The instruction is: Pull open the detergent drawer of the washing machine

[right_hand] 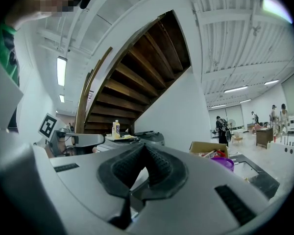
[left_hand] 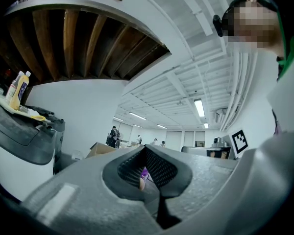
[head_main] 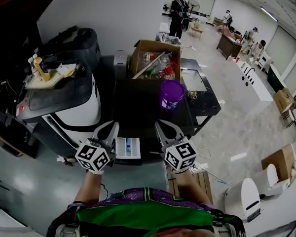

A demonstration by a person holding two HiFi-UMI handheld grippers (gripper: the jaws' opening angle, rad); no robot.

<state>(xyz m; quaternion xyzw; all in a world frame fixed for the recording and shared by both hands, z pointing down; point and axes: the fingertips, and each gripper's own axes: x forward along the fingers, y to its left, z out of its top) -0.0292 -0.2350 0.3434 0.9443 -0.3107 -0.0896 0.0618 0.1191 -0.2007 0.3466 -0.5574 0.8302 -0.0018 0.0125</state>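
right in front of the person, against the near edge of the dark-topped washing machine (head_main: 138, 110), the detergent drawer (head_main: 128, 148) is sticking out towards them. it is a white tray with blue parts showing from above. its long axis is running from the machine's front straight back at the person, so any further pull would be going along that same line, towards the body.

both tongs are hovering up at about the level of the machine's top, one on either side of the drawer. the left gripper (head_main: 110, 130) is sitting just beside the drawer's left edge, while the right gripper (head_main: 163, 130) is hanging a little further off on the other side. to my eye the left one is the nearer of the two. from either, the drawer is lying inward and below, under the line the jaws are pointing along. neither gripper view is showing it.

the left gripper (left_hand: 147, 155) is keeping its jaws pinched together on nothing, with only a sliver of the purple bucket (head_main: 171, 94) peeking through the hollow between the pads. the right gripper (right_hand: 144, 150) is doing likewise, closed and empty, looking out over the machine at the cardboard box (right_hand: 208, 147).

judging by how much tray is showing, the drawer is looking already drawn out.
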